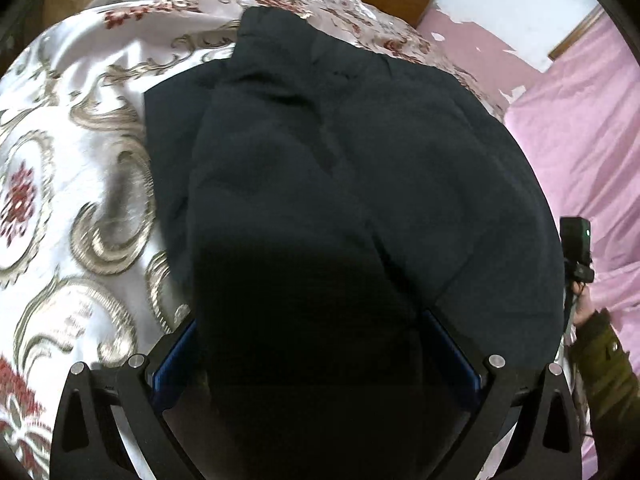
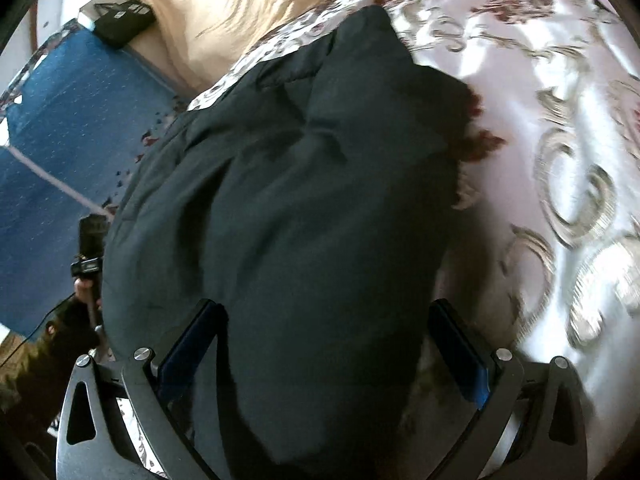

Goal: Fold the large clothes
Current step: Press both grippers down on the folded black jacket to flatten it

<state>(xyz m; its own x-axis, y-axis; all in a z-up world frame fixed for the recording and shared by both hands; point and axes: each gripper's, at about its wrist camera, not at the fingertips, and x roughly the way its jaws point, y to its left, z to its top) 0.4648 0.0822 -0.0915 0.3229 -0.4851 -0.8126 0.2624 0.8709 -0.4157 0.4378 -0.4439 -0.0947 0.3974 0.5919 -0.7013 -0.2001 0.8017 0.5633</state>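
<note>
A large dark navy garment (image 1: 340, 160) lies on the patterned bedspread (image 1: 80, 160), folded over itself. It also fills the right wrist view (image 2: 300, 200). My left gripper (image 1: 310, 320) has its jaws spread wide, with a thick fold of the garment bulging between the blue pads (image 1: 176, 356). My right gripper (image 2: 324, 312) is likewise wide, with the garment's near edge between its pads (image 2: 192, 340). The fingertips are hidden by cloth in both views. The other gripper shows at the edge of each view (image 1: 576, 248) (image 2: 90, 248).
The bedspread (image 2: 540, 140) is white satin with gold scrolls and red flowers. A pink sheet (image 1: 580, 128) lies to the right. A tan cover (image 2: 224, 12), a blue floor mat (image 2: 60, 140) and a black box (image 2: 120, 20) are beyond the bed.
</note>
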